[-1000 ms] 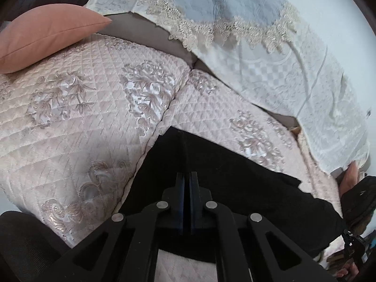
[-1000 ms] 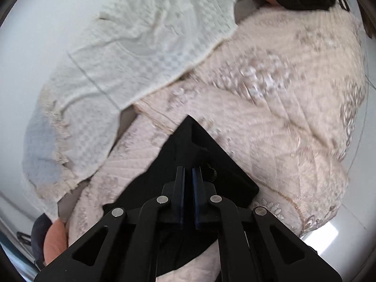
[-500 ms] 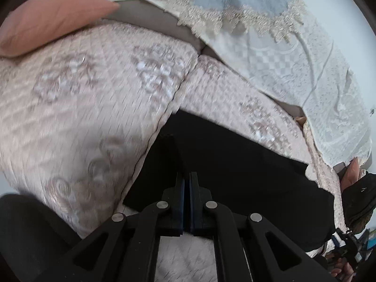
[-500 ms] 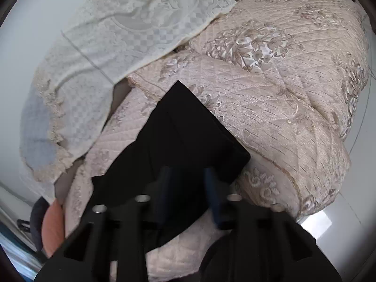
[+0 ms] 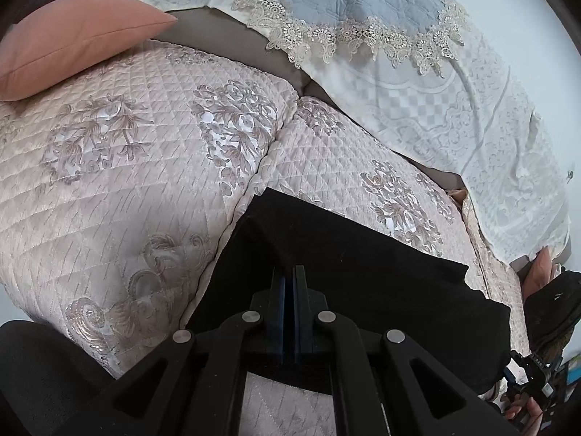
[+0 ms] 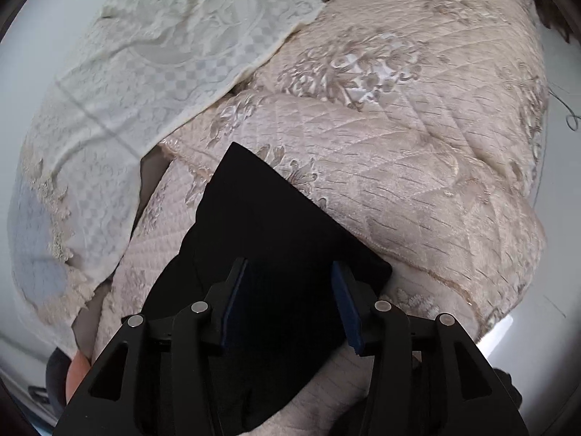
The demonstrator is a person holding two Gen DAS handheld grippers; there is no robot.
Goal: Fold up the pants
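You are at the end of one fold: the black pants [image 5: 348,283] lie flat on the quilted sofa cushions [image 5: 120,189], across the seam between two of them, already doubled into a compact dark shape with one sharp corner pointing to the backrest. Your right claw [image 6: 290,298] has just been opening – its blue pads [image 6: 345,305] now stand well apart above the cloth, and nothing is pinched between them. Your left claw [image 5: 290,309] is pressed narrow, pads together; it seems to hold the near hem of the pants, but the black fabric hides the contact, so I cannot be sure. I judge that the next move asks you to let go on the left too – then take a fresh edge with both claws for the following fold, keeping the layers aligned.
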